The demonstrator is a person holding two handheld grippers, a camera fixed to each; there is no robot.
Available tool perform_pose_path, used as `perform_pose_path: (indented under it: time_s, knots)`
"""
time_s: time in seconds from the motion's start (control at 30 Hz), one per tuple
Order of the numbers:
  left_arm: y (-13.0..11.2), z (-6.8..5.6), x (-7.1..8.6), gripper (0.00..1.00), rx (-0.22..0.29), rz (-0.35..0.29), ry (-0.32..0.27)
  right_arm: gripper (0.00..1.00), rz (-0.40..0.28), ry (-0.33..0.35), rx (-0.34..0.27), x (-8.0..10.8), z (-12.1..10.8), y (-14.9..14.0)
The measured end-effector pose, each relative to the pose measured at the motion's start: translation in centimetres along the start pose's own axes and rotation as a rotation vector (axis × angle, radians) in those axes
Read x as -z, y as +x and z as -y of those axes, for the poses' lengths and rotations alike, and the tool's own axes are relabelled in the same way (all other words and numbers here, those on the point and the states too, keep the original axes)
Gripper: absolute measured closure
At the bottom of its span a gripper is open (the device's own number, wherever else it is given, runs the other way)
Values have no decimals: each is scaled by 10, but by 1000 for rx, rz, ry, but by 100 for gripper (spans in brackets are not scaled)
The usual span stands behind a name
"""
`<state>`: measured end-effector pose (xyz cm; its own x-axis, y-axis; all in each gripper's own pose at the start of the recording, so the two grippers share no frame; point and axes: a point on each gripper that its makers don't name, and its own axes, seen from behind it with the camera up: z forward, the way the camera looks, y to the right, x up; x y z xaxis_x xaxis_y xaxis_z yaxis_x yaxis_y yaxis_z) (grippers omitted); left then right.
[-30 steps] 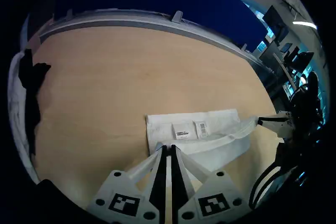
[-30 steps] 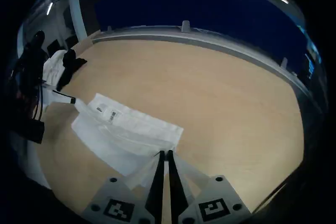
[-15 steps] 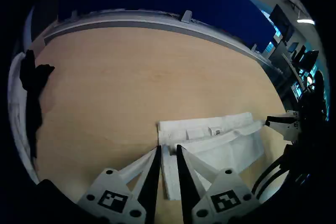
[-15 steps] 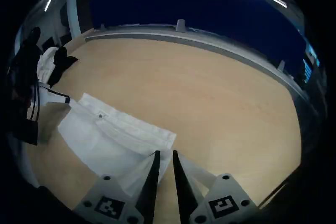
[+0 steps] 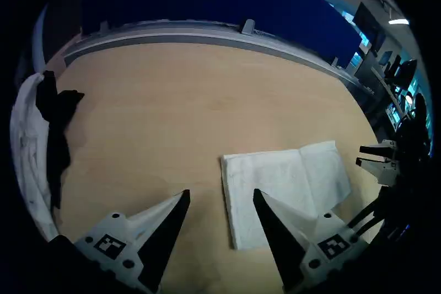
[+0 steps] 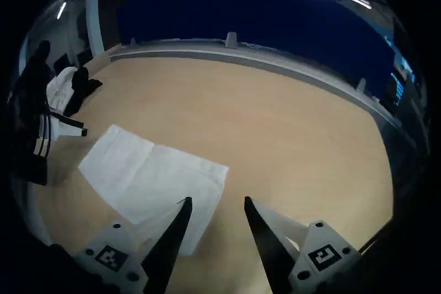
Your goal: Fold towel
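A white towel (image 5: 281,183) lies folded flat on the light wooden table (image 5: 165,112). My left gripper (image 5: 220,194) stands open just short of the towel's near left corner, holding nothing. In the right gripper view the same towel (image 6: 154,181) spreads to the left of my right gripper (image 6: 218,200), which is open and empty by the towel's near right corner. The right gripper (image 5: 377,159) also appears at the far right of the left gripper view, and the left gripper (image 6: 69,127) at the left edge of the right gripper view.
A pile of white and black cloth (image 5: 41,134) lies at the table's left edge, also seen as a cloth pile (image 6: 74,84) far left in the right gripper view. A grey rail (image 5: 220,37) and a dark blue partition (image 6: 248,12) bound the far side.
Both grippers let go of the towel and opened wide. The lifted towel edge dropped, and the towel now lies flat in a fold. Both grippers drew back slightly.
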<state>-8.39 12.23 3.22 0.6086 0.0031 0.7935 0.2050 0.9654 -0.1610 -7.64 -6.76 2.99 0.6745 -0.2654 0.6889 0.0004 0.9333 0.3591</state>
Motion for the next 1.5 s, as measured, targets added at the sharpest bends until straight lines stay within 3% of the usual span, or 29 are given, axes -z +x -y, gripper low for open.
perform_pose_path:
  time_s: [0.37, 0.67, 0.97, 1.5]
  knots:
    - [-18, 1, 14, 16, 0, 2, 4, 27, 20, 20, 22, 13, 13, -18]
    - [-46, -3, 36, 16, 19, 15, 1, 23, 42, 27, 26, 29, 22, -43]
    - [-66, 0, 56, 16, 53, 16, 15, 23, 51, 48, 37, 29, 26, -52]
    - [-120, 30, 116, 16, 127, 23, 98, 23, 120, 158, 189, 15, 47, -80]
